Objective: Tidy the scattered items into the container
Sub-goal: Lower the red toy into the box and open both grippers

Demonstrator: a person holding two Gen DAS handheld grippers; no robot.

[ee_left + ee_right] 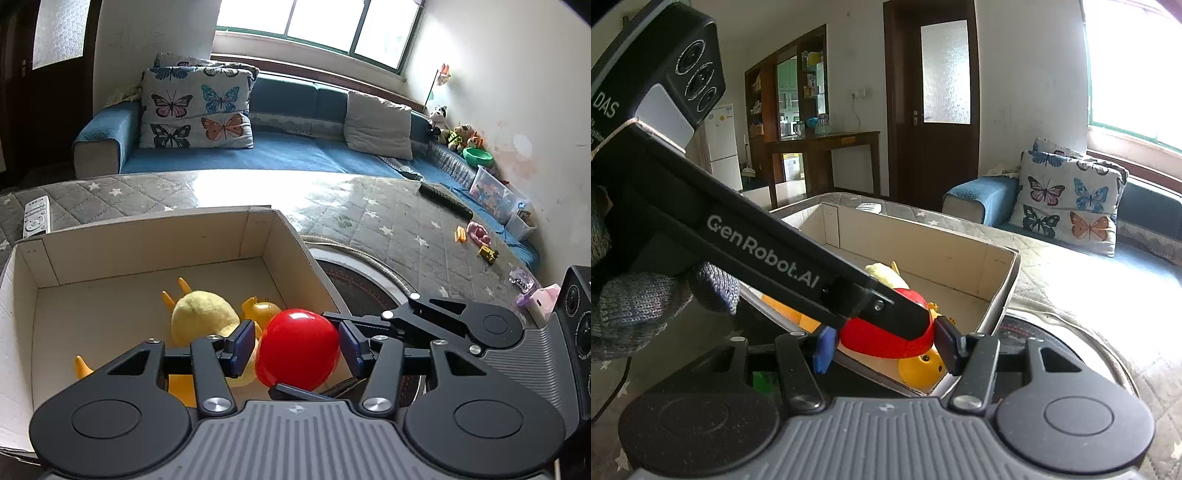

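Red, glossy and round, the plastic ball [298, 349] sits pinched between the left gripper [297, 345] pads above the cardboard box [147, 236]; likely light, rigid, slippery, best gripped across its middle. The right gripper [884, 345] is spread, holding nothing.

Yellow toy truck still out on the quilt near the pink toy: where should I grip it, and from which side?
Likely come from above and close across the yellow toy truck body's narrow width. It lies low on the quilt, with the pink toy just behind it, so side entry looks cramped. Its details are too small to judge.

Red ball [297, 349] — butterfly-print cushion [197, 107]
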